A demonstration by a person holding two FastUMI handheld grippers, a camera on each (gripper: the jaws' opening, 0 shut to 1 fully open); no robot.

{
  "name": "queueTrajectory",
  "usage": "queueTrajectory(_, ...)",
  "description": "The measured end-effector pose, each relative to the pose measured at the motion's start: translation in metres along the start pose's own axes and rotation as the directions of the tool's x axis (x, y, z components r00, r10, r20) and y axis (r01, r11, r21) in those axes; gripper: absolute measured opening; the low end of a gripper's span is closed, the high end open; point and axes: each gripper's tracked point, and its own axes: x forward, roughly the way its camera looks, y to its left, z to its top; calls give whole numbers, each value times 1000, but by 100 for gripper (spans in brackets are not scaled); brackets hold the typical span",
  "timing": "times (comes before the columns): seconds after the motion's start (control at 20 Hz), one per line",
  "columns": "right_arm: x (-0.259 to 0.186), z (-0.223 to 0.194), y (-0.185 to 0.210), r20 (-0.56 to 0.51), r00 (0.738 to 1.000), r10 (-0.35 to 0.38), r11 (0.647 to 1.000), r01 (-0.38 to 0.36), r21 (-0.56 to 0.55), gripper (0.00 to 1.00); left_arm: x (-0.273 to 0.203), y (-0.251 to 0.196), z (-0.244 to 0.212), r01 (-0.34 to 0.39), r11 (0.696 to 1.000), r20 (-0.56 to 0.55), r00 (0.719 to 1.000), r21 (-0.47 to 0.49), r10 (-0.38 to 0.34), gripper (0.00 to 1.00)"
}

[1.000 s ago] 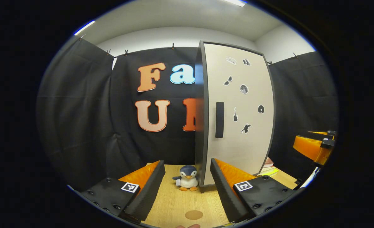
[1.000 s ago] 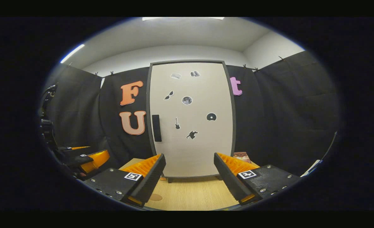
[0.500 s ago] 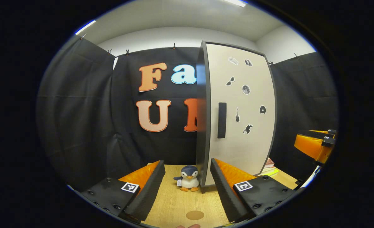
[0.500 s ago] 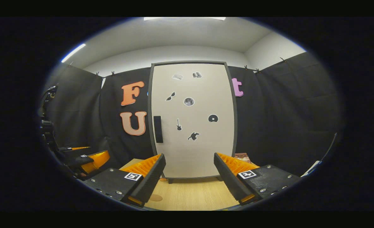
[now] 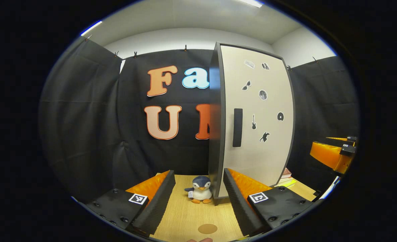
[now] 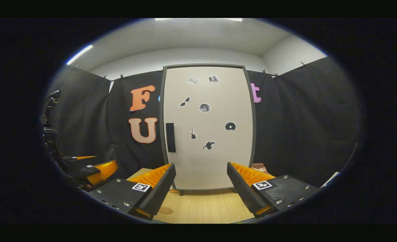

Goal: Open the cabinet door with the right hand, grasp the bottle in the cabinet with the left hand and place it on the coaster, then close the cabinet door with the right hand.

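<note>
A tall cabinet with a pale door (image 6: 208, 158) and dark frame stands at the back of the wooden table; its door is closed, with a dark vertical handle (image 6: 170, 137) on its left side. In the left gripper view the same cabinet (image 5: 269, 154) is to the right, handle (image 5: 237, 127) facing me. A round brown coaster (image 5: 207, 229) lies on the table between the left gripper's fingers; it also shows as the coaster (image 6: 165, 210) low left in the right gripper view. My left gripper (image 5: 198, 198) is open. My right gripper (image 6: 201, 188) is open, facing the door from a distance. The bottle is hidden.
A small plush penguin (image 5: 199, 190) sits by the cabinet's left front corner. Books (image 5: 285, 177) lie on the table to the cabinet's right. The other gripper (image 5: 332, 154) shows at the right edge of the left gripper view, and the left one (image 6: 90, 169) at the left of the right gripper view.
Both views have drifted slightly left, so the cabinet sits a little further right in each. The door stays closed and both grippers stay open.
</note>
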Motion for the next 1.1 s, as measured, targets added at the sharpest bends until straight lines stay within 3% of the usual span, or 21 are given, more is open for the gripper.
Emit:
queueTrajectory(0.25,34,6,24,-1,999,36,999,-36,-10,95,4,14,-3,-3,1000,-11,1000,-21,3,94)
queueTrajectory(0.7,142,22,94,19,994,104,995,-104,-5,94,18,64,-13,-11,1000,-36,999,-28,10,94)
queueTrajectory(1.05,210,18,117,12,997,75,997,-75,-11,94,40,101,-26,-8,999,-58,998,-32,6,94)
queueTrajectory(1.1,217,18,118,11,997,71,997,-71,-7,100,44,105,-27,-8,999,-62,998,-34,6,94)
